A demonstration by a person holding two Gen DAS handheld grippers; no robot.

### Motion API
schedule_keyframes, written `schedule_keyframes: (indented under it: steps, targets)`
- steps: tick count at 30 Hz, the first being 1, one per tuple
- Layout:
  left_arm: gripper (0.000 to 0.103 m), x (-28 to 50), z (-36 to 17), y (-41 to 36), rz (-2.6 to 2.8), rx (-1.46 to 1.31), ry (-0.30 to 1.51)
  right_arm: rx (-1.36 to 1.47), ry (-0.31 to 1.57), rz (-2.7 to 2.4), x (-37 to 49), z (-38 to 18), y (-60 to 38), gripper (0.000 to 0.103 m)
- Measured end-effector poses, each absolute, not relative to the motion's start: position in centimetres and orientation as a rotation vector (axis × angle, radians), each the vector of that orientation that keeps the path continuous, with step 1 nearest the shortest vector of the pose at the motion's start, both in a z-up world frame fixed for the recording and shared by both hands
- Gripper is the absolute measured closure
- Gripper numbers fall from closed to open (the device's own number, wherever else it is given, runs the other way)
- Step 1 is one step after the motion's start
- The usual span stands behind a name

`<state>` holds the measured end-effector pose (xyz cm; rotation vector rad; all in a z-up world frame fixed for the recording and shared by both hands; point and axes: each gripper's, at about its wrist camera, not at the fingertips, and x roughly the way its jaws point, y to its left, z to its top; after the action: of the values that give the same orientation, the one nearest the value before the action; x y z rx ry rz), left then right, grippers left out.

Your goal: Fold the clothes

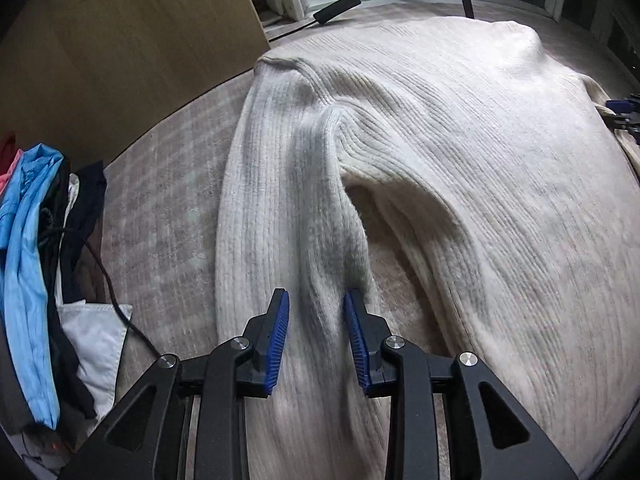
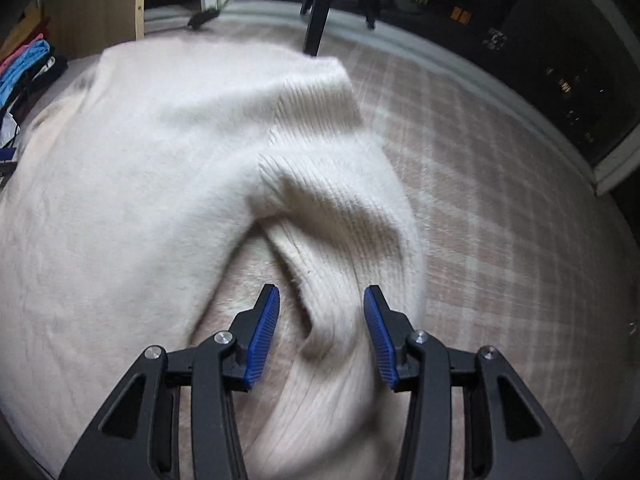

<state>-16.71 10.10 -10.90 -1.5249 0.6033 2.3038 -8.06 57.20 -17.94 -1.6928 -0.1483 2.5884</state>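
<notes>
A cream ribbed sweater (image 1: 460, 140) lies spread on a pale checked rug (image 2: 500, 200). In the left wrist view one of its sleeves (image 1: 280, 200) runs down along the body toward me. My left gripper (image 1: 316, 312) hangs over that sleeve's lower part, its jaws a little apart, and the cloth under them is wider than the gap. In the right wrist view the other sleeve (image 2: 340, 240) bends in a raised fold. My right gripper (image 2: 322, 308) is open around its end, and the left pad (image 2: 264, 328) stands clear of the cloth.
A pile of clothes (image 1: 32, 260), blue, black and white, lies at the left with a dark cord across it. Behind it stands a wooden panel (image 1: 120, 40). A black power adapter (image 1: 336, 8) and a dark chair leg (image 2: 316, 16) are at the rug's far edge, by a dark window.
</notes>
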Motion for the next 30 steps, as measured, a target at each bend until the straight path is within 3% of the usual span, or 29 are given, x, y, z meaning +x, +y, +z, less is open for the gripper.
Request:
schedule_keyframes:
  steps: [1, 2, 4, 11, 13, 15, 17, 20, 26, 28, 30]
  targets:
    - [0.094, -16.7, -10.9, 10.0, 2.295, -1.524, 0.595, -1.696, -0.131, 2.603, -8.2, -18.0, 57.4, 0.066]
    - [0.099, -16.8, -10.9, 9.7, 2.295, -1.533, 0.591, -1.699, -0.123, 2.611, -8.3, -18.0, 57.6, 0.08]
    - [0.099, -17.0, -10.7, 9.0, 2.325, -1.549, 0.599, -1.703, -0.14, 2.611, -8.6, -17.9, 58.2, 0.094]
    - [0.098, -18.4, -10.5, 5.8, 2.431, -1.615, 0.602, -1.693, -0.068, 2.547, -9.4, -17.7, 60.9, 0.094]
    - [0.088, -18.6, -10.4, 5.6, 2.436, -1.618, 0.624, -1.703, -0.083, 2.543, -9.2, -17.2, 60.2, 0.092]
    - [0.084, -18.1, -9.9, 5.2, 2.421, -1.632, 0.615, -1.705, -0.066, 2.56, -8.7, -16.3, 59.8, 0.087]
    - [0.084, -17.1, -9.1, 5.0, 2.4, -1.645, 0.614, -1.677, -0.037, 2.599, -7.5, -14.8, 59.3, 0.076]
    - [0.084, -15.0, -6.8, 5.6, 2.397, -1.602, 0.557, -1.603, 0.055, 2.696, -4.1, -11.7, 58.0, 0.068]
    - [0.081, -13.1, -5.7, 11.5, 2.295, -1.438, 0.351, -1.662, 0.482, 2.897, 2.7, -10.8, 53.2, 0.071]
    - [0.081, -14.6, -6.7, 13.5, 2.246, -1.41, 0.325, -1.755, 0.556, 2.889, 4.0, -12.3, 51.1, 0.081]
    - [0.08, -15.6, -7.8, 14.9, 2.221, -1.401, 0.362, -1.839, 0.537, 2.866, 5.1, -13.9, 49.3, 0.085]
